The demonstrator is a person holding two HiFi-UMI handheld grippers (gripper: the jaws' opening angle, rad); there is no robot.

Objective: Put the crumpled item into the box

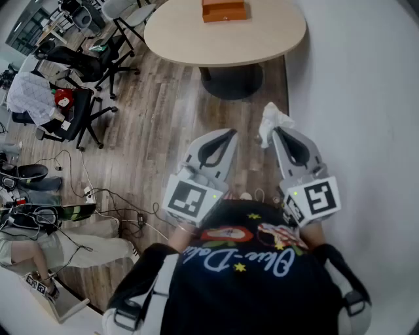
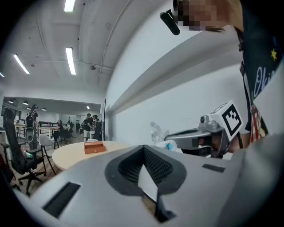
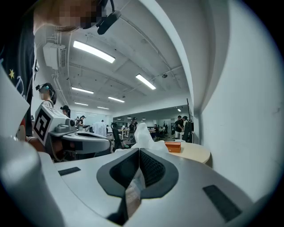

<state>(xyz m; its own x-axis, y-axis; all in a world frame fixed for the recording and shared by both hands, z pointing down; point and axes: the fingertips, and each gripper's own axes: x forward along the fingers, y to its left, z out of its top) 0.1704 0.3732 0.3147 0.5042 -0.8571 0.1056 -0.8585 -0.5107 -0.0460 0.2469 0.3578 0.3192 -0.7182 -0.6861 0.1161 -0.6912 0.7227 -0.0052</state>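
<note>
A person standing on the wood floor point(image 1: 163, 131) held two grippers out toward a round desk point(image 1: 190, 46) in an open-plan office. The right gripper point(image 1: 275, 130) was clamped shut on the crumpled item point(image 1: 273, 120), a wad of white tissue that stuck up past its tips, in the air over the floor and well short of the desk. The left gripper point(image 1: 230, 133) was held just beside it, jaws drawn together with nothing between them.

The box point(image 1: 224, 10), orange and low, sat alone on the far part of the desk, back from the near rim. The rest of the pale top around it lay bare. Whether anything lay inside the box could not be made out.

A plain white wall point(image 1: 366, 98) ran close along the person's right side and past the desk's right edge. A stretch of open floor lay between the grippers and the desk's dark round base point(image 1: 232, 82). To the left the room was crowded: black office chairs point(image 1: 85, 111) stood near the desk's left edge, and cables point(image 1: 98, 199) trailed over the boards. Other people stood and sat deeper in the office, seen small in both gripper views.
</note>
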